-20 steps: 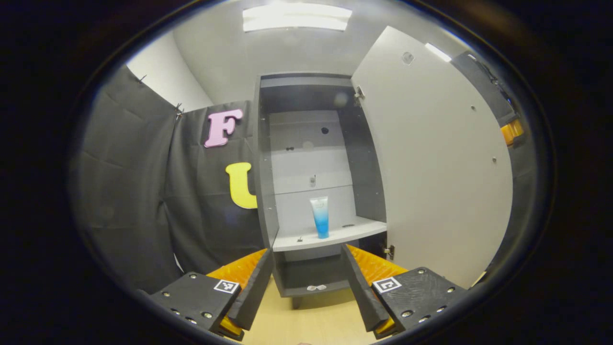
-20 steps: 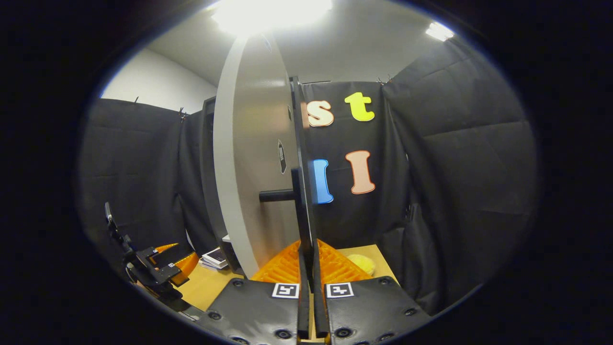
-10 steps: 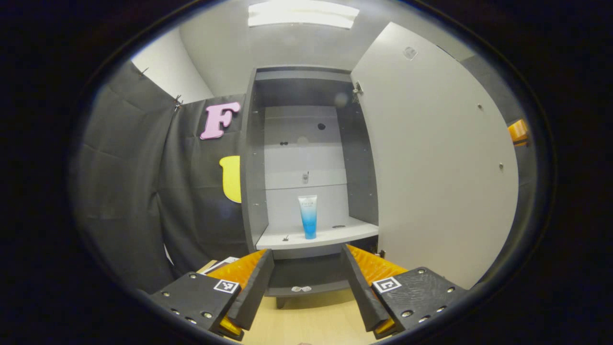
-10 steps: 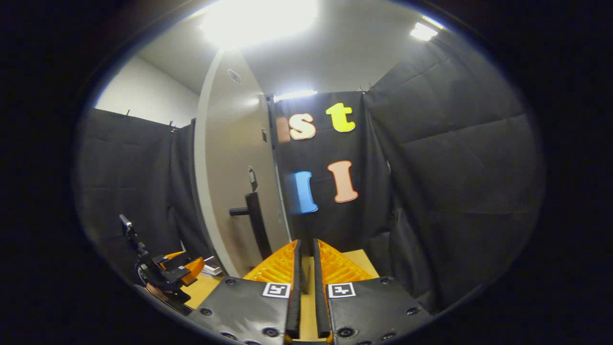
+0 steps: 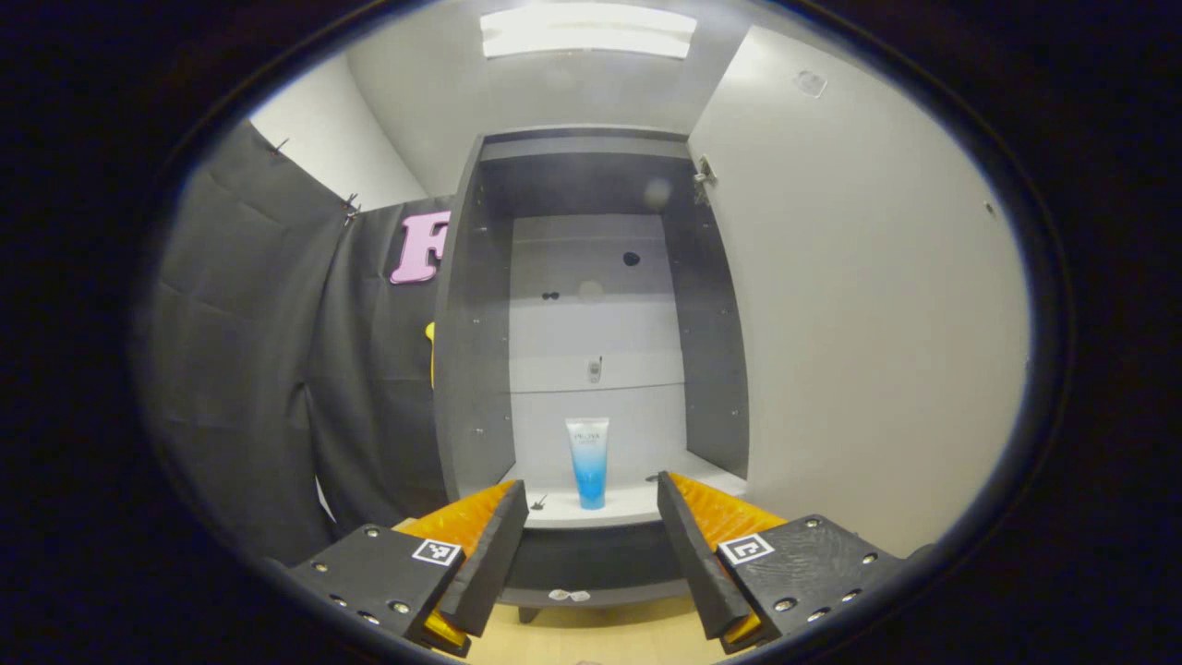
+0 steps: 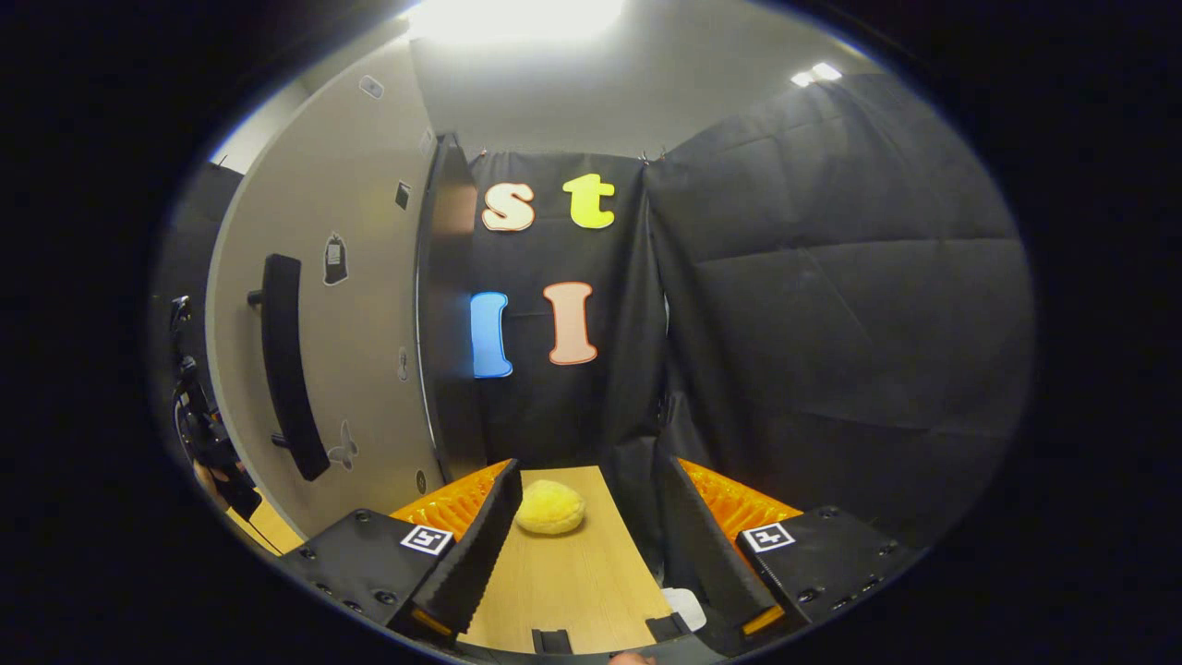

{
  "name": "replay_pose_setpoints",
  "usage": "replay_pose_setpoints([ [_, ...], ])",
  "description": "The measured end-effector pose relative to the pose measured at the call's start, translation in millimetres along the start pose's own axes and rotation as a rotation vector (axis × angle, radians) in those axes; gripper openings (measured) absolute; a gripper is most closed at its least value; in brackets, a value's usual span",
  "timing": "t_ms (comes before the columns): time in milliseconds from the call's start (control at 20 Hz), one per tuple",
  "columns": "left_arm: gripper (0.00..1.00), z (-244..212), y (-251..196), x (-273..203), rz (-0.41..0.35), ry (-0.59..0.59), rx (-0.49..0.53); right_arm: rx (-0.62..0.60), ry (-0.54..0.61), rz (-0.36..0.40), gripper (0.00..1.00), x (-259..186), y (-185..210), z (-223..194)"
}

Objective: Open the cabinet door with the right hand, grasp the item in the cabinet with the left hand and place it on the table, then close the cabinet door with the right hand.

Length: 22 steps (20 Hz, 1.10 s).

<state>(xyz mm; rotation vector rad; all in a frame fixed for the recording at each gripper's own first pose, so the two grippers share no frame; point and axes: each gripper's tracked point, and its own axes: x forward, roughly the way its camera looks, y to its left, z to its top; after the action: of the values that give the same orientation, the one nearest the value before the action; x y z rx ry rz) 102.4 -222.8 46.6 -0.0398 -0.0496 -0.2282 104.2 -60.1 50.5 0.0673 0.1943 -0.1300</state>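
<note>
The grey cabinet stands with its door swung wide to the right. On its white shelf a blue-and-white tube stands upright. My left gripper is open, a short way in front of the shelf and lined up with the tube, touching nothing. In the right gripper view the door's outer face and its dark bar handle lie to the left. My right gripper is open above the wooden table, apart from the handle. The left gripper shows beyond the door's edge.
A yellow fluffy ball lies on the table ahead of the right gripper. A small white object sits near that gripper's right finger. A lower cabinet shelf lies beneath the white one. Black cloth walls close in the booth on all sides.
My right gripper let go of the door handle, opened and swung right, away from the door. The left gripper moved closer to the shelf and the tube.
</note>
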Motion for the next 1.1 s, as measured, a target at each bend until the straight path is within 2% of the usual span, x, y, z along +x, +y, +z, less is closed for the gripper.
replay_pose_setpoints([
  [50, 0.85, 3.9, 1.3, 10.5, -0.004, -0.009, 0.007, 0.013, 0.009, -0.014, 1.0, 4.4, -4.6, -1.7],
  [300, 0.85, 7.8, -2.1, 58.0, -0.062, -0.016, 0.013, 0.084, 0.026, -0.103, 0.98, 14.8, -16.3, -10.2],
  [650, 0.85, -17.0, 3.0, 121.5, -0.121, 0.019, -0.022, 0.106, 0.057, -0.221, 0.98, 17.6, -13.7, -23.4],
  [1100, 0.86, -67.7, 5.8, 182.3, -0.135, 0.108, -0.006, 0.112, 0.09, -0.291, 0.98, 27.9, -1.8, -32.3],
])
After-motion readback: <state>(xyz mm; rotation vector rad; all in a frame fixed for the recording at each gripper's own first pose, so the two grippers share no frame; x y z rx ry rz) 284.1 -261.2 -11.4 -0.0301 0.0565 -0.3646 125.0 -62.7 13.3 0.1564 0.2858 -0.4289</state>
